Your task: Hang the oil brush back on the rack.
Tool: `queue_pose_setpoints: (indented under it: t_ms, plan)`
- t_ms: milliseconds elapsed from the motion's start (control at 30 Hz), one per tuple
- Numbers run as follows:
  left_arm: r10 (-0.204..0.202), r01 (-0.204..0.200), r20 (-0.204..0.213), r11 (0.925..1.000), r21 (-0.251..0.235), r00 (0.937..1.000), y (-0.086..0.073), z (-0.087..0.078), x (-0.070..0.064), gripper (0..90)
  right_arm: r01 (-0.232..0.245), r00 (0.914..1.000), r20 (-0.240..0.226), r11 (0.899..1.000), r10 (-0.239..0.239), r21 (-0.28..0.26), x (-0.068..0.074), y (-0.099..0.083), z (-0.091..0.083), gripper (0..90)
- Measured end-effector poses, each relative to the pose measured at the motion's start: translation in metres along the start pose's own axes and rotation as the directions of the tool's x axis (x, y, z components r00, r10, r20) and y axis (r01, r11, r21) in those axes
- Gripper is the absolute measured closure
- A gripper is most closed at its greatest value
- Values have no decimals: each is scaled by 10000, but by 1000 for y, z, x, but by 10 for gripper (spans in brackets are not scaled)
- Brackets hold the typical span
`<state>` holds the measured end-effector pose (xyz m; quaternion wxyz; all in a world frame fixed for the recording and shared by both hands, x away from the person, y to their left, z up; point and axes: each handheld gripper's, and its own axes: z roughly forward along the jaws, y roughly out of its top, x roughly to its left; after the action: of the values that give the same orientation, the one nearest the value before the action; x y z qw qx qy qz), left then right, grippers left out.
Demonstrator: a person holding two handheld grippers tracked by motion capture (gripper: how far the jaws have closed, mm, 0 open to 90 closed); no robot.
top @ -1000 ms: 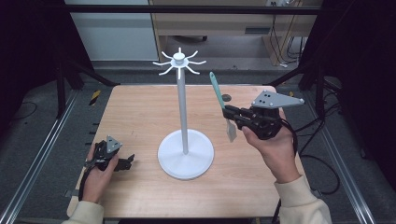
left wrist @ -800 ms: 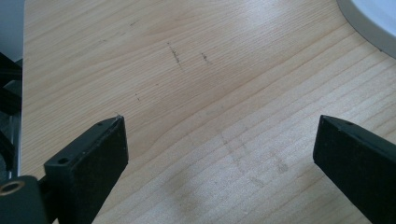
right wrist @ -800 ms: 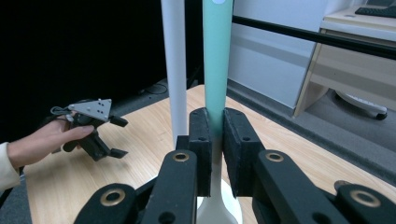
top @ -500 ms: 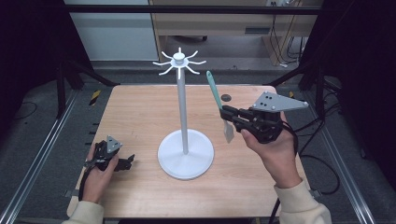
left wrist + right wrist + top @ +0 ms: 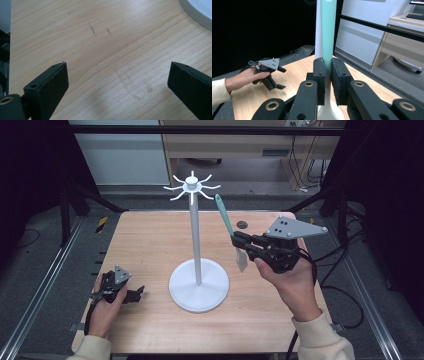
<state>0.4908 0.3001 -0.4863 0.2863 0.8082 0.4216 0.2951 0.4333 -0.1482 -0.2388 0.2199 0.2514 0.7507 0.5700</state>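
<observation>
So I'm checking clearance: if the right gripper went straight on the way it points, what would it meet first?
Probably the white stand's pole: the right gripper, shut on the teal spatula, points leftward at it, with open air between. Depth is unclear, so it might pass alongside.

A light wooden table (image 5: 150, 245) carried everything. A white stand (image 5: 198, 285) stood on it near the middle, its round base flat on the wood and its thin pole upright. Toward the far edge, right of the pole, a small dark round spot (image 5: 242, 224) lay on the wood. The left gripper (image 5: 131, 294) rested on the tabletop near the front left corner.
</observation>
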Motion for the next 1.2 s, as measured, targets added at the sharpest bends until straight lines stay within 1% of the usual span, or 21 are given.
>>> queue_pose_setpoints:
  t_ms: [467, 867, 1200]
  plan:
    - [-1, 1, 7, 10000, 0, 10000, 0, 0, 0, 28, 46, 10000, -59, 10000, -46, 77, 1, 2, 3, 821]
    - [-9, 9, 10, 10000, -11, 10000, 0, 0, 0, 28, 125, 9999, -120, 9997, -122, 212, 2, 5, 9, 821]
    - [-10, 10, 13, 10000, -22, 10000, 0, 0, 0, 28, 142, 9999, -58, 9993, -140, 338, 2, 6, 17, 820]
